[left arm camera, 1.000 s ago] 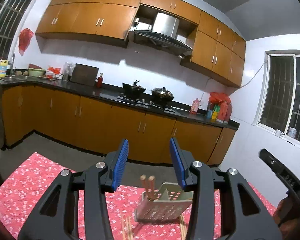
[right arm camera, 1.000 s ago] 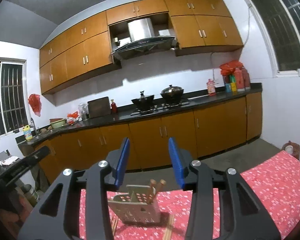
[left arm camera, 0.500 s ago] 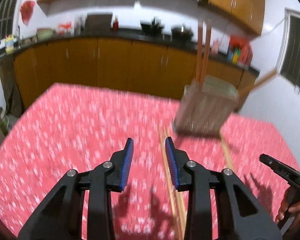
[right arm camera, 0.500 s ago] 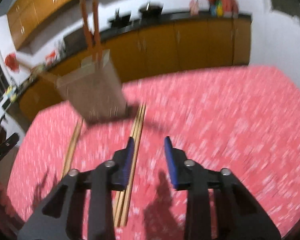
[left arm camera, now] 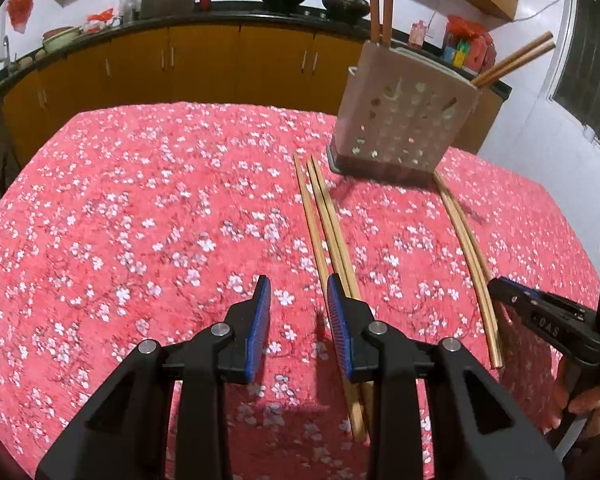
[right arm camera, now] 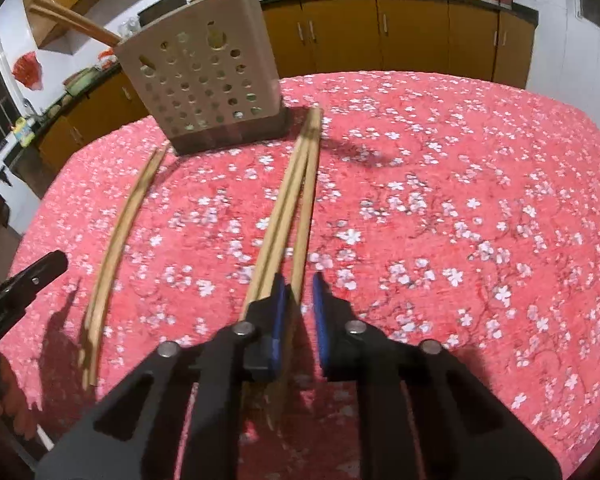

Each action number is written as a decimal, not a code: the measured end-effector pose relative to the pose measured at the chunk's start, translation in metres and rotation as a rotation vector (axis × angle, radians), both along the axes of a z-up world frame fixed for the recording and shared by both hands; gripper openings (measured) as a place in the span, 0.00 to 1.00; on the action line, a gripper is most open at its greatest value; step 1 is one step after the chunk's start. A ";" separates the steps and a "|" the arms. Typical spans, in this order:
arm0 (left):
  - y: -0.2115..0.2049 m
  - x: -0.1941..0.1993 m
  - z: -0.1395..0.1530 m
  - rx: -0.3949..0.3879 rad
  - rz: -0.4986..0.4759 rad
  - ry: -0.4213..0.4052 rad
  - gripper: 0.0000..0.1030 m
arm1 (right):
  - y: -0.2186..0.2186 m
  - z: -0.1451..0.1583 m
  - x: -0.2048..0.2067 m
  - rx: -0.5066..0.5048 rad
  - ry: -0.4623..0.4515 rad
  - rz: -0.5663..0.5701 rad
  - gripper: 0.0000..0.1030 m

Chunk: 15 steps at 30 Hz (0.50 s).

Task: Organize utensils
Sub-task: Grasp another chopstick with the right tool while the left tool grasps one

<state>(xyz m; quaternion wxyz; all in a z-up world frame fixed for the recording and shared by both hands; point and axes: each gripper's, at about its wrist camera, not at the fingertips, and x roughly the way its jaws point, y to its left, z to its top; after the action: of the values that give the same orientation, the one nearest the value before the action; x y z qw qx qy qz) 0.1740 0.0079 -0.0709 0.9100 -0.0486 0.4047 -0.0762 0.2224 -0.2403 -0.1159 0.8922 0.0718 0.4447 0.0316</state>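
Observation:
A beige perforated utensil holder (left arm camera: 404, 120) stands on the red floral tablecloth (left arm camera: 140, 220) with several chopsticks sticking out of it; it also shows in the right wrist view (right arm camera: 204, 76). A bundle of wooden chopsticks (left arm camera: 328, 232) lies on the cloth in front of it, and a second pair (left arm camera: 468, 256) lies to the right. My left gripper (left arm camera: 298, 312) is open, low over the cloth just left of the bundle. My right gripper (right arm camera: 300, 304) is narrowly open with one chopstick of a bundle (right arm camera: 296, 200) between its fingers; a pair (right arm camera: 120, 232) lies to its left.
The table drops off at its far edge (left arm camera: 204, 106) towards kitchen cabinets (left arm camera: 204, 64) and a counter with pots. In the left wrist view the other gripper (left arm camera: 548, 320) reaches in at the right edge. In the right wrist view the other gripper (right arm camera: 24, 280) shows at left.
Both grippers have tilted down from looking at the kitchen to hovering low over the cloth near the chopsticks. Both jaws have narrowed, the right one more.

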 end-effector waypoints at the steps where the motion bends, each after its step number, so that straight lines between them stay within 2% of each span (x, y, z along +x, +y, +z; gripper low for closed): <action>1: 0.000 0.000 -0.002 -0.002 -0.002 0.007 0.29 | -0.001 0.000 0.000 -0.002 0.000 -0.003 0.09; 8: -0.005 -0.002 -0.012 -0.017 -0.035 0.039 0.26 | 0.001 0.000 -0.001 -0.046 -0.010 -0.003 0.09; 11: -0.010 -0.003 -0.015 -0.014 -0.051 0.046 0.24 | -0.010 -0.001 0.002 -0.019 -0.007 -0.047 0.08; 15: -0.013 -0.002 -0.020 0.000 -0.057 0.061 0.21 | -0.016 -0.001 0.002 -0.018 -0.006 -0.053 0.08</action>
<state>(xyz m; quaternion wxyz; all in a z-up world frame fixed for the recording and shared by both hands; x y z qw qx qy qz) 0.1722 -0.0052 -0.0912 0.8947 -0.0391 0.4334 -0.1008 0.2248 -0.2560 -0.1169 0.8947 0.0756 0.4403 0.0043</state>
